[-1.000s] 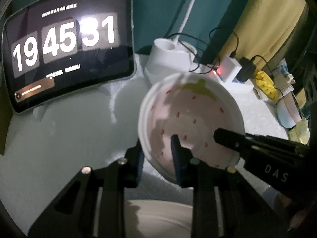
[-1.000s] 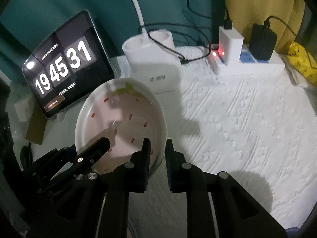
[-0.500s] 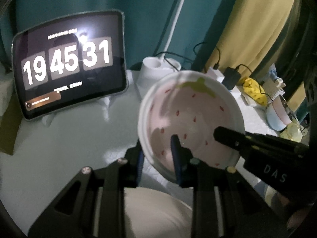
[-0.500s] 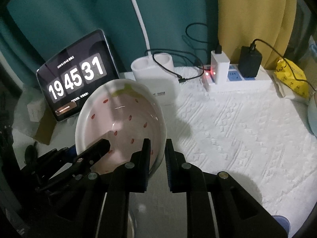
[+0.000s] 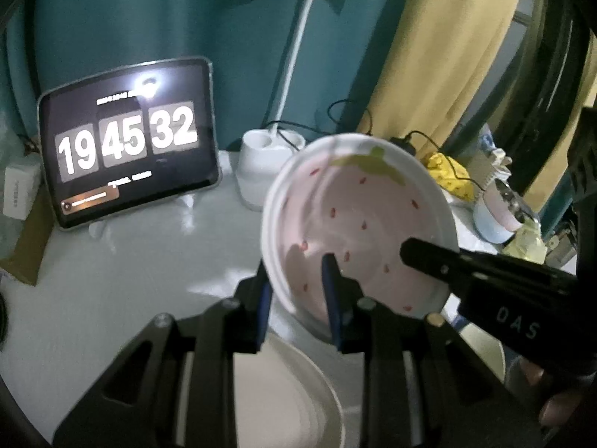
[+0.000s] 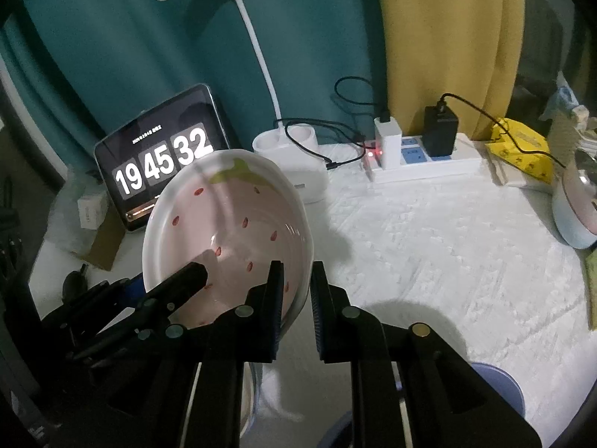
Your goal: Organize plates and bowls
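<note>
A pink strawberry-pattern bowl (image 5: 358, 220) with a white rim hangs tilted above the table, held from both sides. My left gripper (image 5: 298, 291) is shut on its left rim, one finger inside and one outside. My right gripper (image 6: 296, 287) is shut on the bowl (image 6: 227, 231) at its right rim. Each gripper shows in the other's view as a black arm reaching into the bowl. Below the left gripper lies a cream plate (image 5: 287, 399); its far part is hidden by my fingers.
A tablet clock (image 6: 164, 164) leans at the back left, beside a white desk lamp base (image 6: 294, 153) and a power strip (image 6: 421, 156) with chargers. A pink-and-blue bowl (image 6: 574, 209) and a yellow packet (image 6: 522, 149) sit at the right. White textured cloth (image 6: 429, 250) covers the table.
Both grippers have risen with the bowl between them; the table and tablet have dropped lower and farther away in both views, and the lamp head has come into sight.
</note>
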Available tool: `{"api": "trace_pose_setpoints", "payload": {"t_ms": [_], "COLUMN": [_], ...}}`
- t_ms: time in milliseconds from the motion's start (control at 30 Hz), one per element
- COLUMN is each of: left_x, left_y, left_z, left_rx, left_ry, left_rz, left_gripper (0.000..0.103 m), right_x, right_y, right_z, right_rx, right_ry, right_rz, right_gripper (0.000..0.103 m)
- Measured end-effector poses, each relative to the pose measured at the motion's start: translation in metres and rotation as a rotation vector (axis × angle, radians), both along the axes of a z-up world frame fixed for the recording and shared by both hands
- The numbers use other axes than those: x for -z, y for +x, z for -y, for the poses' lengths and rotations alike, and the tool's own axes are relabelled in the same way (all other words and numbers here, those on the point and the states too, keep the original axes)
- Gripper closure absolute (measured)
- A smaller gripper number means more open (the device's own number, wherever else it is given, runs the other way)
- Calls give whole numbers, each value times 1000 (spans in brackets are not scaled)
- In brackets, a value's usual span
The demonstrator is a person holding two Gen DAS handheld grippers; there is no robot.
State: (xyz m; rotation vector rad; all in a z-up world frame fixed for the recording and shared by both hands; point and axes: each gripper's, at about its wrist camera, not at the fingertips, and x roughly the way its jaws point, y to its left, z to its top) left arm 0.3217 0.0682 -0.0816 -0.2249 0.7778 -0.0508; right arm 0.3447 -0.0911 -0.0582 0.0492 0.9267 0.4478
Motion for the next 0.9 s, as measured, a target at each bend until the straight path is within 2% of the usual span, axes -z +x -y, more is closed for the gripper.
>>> {"api": "trace_pose_setpoints", "payload": {"t_ms": [900], "left_x": [-24], "left_y": [-55], "left_z": [69], "left_rx": [73], "left_ry": [8], "left_rz": [33], "left_gripper": [77], "right_x": [-19], "right_y": [-61], "right_z": [77], "right_rx": [50], "right_ry": [38], "right_rz": [27], "right_gripper": [88]}}
